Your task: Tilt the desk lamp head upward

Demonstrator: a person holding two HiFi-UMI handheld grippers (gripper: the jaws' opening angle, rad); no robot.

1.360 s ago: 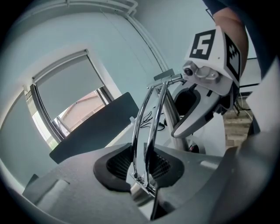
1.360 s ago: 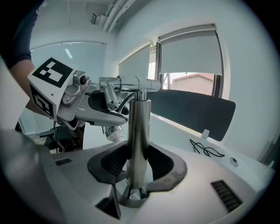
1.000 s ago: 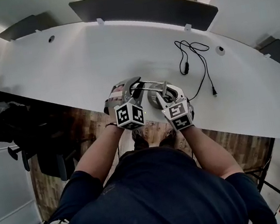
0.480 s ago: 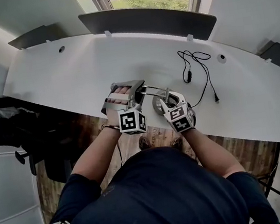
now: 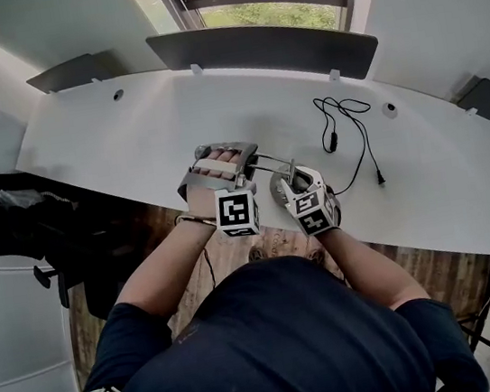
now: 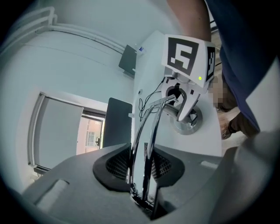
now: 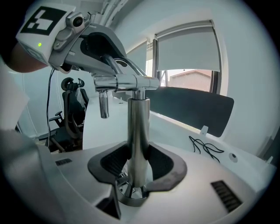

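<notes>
The chrome desk lamp (image 5: 270, 167) stands at the middle of the head view, on the long white counter (image 5: 126, 135) and close to its near edge. Both claws are already on it. The right claw (image 7: 138, 165) is clamped round the lamp's upright chrome post (image 7: 138, 127), just above the round metal base (image 6: 187, 124). The left claw (image 6: 142, 169) is closed on the pair of thin chrome rods (image 6: 148, 131) that make up the lamp's arm, low in the middle of the left gripper view. These rods end in a dark fitting (image 6: 144, 202) at the bottom of that frame. The lamp head itself cannot be made out in any view and is probably just behind the left claw. The step in hand looks like the tilt itself, and it calls for two different jobs. The right claw should act purely as an anchor, pressing the post straight down so the base neither slides toward the edge nor tips. The left claw should do all the moving, swinging slowly in an arc about the horizontal chrome hinge bar (image 7: 127, 82) at the top of the post rather than pulling in a straight line. Its pads should stay square on both rods, since smooth chrome could slip or twist under a crooked grip. The coiled black cable (image 5: 343, 121) lies well apart at the upper right and should not interfere.
</notes>
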